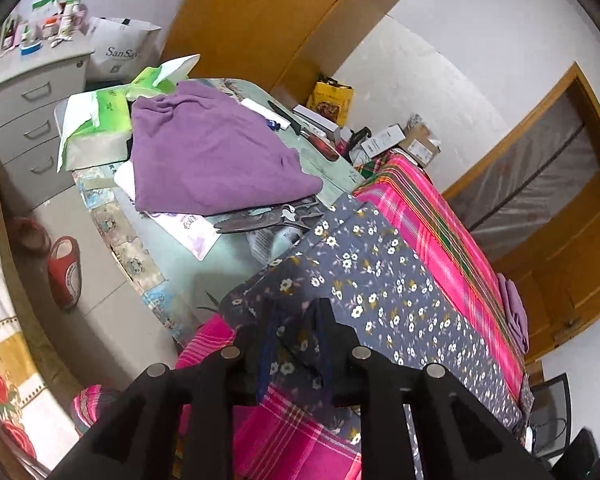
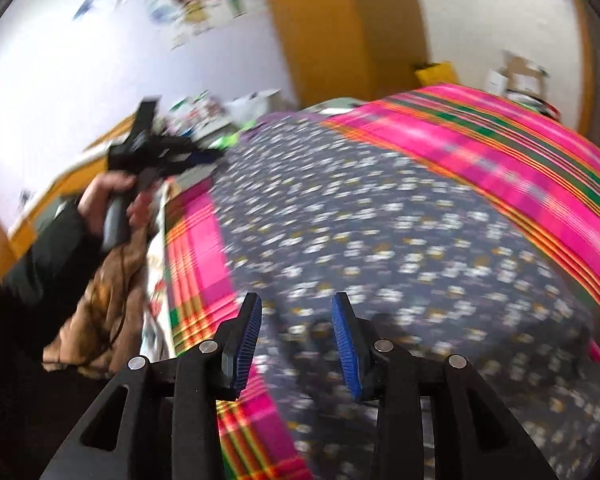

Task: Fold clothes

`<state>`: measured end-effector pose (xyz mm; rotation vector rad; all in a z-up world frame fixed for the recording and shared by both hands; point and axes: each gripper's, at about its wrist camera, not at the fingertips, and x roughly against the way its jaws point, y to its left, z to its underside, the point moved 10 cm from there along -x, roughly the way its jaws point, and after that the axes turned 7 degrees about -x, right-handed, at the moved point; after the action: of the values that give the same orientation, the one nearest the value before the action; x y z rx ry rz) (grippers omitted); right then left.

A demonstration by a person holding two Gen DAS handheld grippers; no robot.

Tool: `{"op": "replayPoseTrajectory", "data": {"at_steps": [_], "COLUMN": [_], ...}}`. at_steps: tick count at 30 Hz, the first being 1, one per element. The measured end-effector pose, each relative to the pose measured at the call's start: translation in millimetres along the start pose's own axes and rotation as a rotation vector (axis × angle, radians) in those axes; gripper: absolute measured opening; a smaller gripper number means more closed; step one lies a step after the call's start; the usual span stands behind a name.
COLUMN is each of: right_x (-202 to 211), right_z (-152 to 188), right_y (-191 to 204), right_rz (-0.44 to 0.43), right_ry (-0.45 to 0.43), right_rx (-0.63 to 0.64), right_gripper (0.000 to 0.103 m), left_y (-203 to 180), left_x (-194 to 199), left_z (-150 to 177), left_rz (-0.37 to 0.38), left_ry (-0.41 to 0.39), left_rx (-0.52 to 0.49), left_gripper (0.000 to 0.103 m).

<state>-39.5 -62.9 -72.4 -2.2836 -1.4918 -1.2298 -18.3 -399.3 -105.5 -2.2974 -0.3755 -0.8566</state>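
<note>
A dark grey cloth with small white flowers [image 1: 380, 280] lies spread over a pink plaid blanket [image 1: 440, 220]. My left gripper [image 1: 292, 332] is at its near corner. The jaws stand apart, and a fold of the flowered cloth lies loosely between the black fingers [image 1: 328, 320]. In the right wrist view, which is blurred, my right gripper [image 2: 296, 320] hangs open just over the flowered cloth [image 2: 380, 220], with nothing between its blue pads [image 2: 346, 344]. A hand [image 2: 108, 196] holds the left gripper [image 2: 204, 156] at the cloth's far left corner.
A purple garment [image 1: 212, 152] lies on the table beyond, beside tissue packs [image 1: 100, 116] and scissors [image 1: 268, 220]. A grey drawer cabinet [image 1: 28, 92] and a red slipper [image 1: 64, 272] are at the left. A folded lilac cloth [image 1: 514, 308] sits at the blanket's right edge. Brown fabric [image 2: 100, 312] hangs below the hand.
</note>
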Motion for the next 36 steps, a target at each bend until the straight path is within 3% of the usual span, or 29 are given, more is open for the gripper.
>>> {"op": "replayPoseTrajectory", "data": {"at_steps": [7, 8, 10, 12, 18, 24, 28, 32, 36], "right_x": [-23.0, -24.7, -28.6, -25.6, -24.6, -26.4, -3.4, 31.0, 52.7], "right_z": [13.5, 14.6, 16.3, 15.3, 18.1, 22.9, 11.2, -2.1, -3.6], "right_y": [13.6, 12.5, 10.0, 10.8, 19.7, 13.1, 5.8, -17.3, -48.1], "right_rz": [0.023, 0.036, 0.067, 0.061, 0.052, 0.041, 0.039, 0.060, 0.134], "right_ry": [0.077, 0.083, 0.092, 0.084, 0.088, 0.095, 0.028, -0.073, -0.138], "right_rx": [0.106, 0.112, 0.124, 0.124, 0.155, 0.127, 0.076, -0.026, -0.124], "right_gripper": [0.035, 0.021, 0.005, 0.003, 0.003, 0.006, 0.009, 0.018, 0.020], "left_y": [0.4, 0.7, 1.1, 1.2, 4.8, 5.7, -0.7, -14.9, -56.6], "left_x": [-1.1, -1.5, -2.2, -1.8, 5.4, 4.0, 15.8, 35.4, 45.2], "left_z": [-0.5, -0.4, -0.8, -1.7, -6.0, 0.8, 0.0, -0.8, 5.1], "left_rz": [-0.047, -0.055, -0.067, -0.073, -0.080, -0.075, -0.076, -0.142, -0.157], "left_ry": [-0.008, -0.009, -0.011, -0.016, -0.047, -0.026, -0.024, -0.059, -0.080], "left_rx": [0.002, 0.000, -0.004, -0.005, 0.001, -0.016, -0.041, -0.114, -0.231], "left_gripper": [0.020, 0.020, 0.016, 0.010, 0.007, 0.008, 0.009, 0.009, 0.009]}}
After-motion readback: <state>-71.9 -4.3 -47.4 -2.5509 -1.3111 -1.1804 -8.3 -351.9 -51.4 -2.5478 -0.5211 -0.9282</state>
